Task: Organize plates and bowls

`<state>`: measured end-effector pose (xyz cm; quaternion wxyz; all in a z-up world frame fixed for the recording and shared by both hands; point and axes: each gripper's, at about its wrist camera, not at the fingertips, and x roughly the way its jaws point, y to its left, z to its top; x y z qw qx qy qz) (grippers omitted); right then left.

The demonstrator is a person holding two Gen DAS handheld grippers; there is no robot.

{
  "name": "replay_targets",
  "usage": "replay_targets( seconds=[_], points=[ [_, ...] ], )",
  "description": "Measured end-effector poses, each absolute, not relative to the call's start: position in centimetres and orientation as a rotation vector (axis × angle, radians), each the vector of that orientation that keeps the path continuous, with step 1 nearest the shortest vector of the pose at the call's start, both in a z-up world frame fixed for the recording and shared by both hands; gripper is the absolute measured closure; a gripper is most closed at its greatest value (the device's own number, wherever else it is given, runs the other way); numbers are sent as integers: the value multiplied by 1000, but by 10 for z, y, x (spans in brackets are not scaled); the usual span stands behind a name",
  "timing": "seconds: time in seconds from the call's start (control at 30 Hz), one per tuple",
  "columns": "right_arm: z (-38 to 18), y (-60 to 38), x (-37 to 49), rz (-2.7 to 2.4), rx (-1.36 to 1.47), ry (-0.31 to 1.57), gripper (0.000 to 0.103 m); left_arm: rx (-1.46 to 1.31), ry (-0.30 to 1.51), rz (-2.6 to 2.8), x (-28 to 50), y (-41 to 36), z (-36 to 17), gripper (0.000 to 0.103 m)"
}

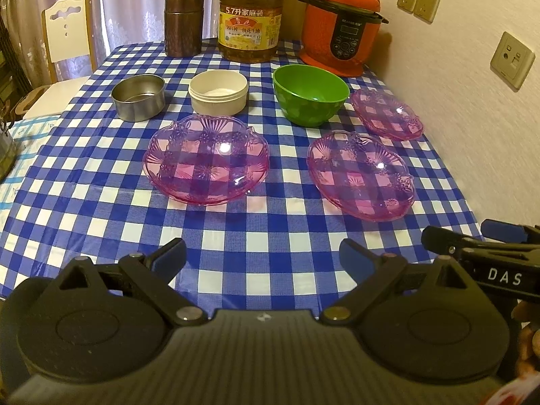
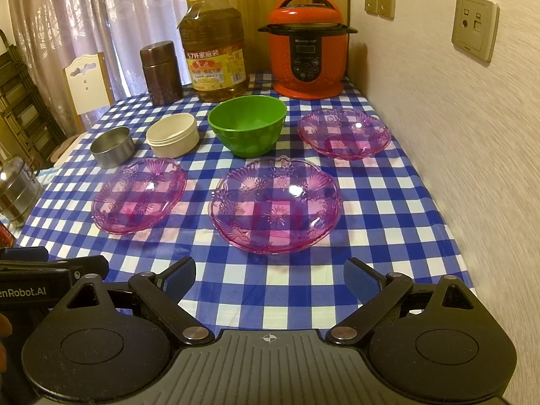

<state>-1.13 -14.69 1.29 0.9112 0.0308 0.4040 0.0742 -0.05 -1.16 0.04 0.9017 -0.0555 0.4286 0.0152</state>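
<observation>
Three clear pink plates lie apart on the blue checked tablecloth: a left plate (image 1: 206, 160) (image 2: 139, 195), a middle plate (image 1: 360, 174) (image 2: 275, 204) and a far right plate (image 1: 387, 113) (image 2: 343, 133). Behind them stand a green bowl (image 1: 310, 94) (image 2: 247, 124), a cream bowl (image 1: 218, 91) (image 2: 172, 134) and a steel bowl (image 1: 138, 97) (image 2: 112, 146). My left gripper (image 1: 262, 259) is open near the front edge, nothing between its fingers. My right gripper (image 2: 269, 278) is open too, just short of the middle plate. Each gripper shows at the other view's edge.
At the back stand a brown canister (image 1: 184, 23), a large oil bottle (image 1: 249, 17) and a red pressure cooker (image 1: 339, 25). A wall with sockets (image 2: 476, 27) runs along the right side. A white chair (image 1: 67, 33) and a steel pot (image 2: 17, 189) are at the left.
</observation>
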Motion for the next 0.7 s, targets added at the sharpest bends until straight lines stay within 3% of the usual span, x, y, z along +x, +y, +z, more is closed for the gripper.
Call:
replay_targets(
  seconds=[0.7],
  points=[
    [13,-145,-10,153,64,835,9,-119,889,28,0,-12,0,7]
  ],
)
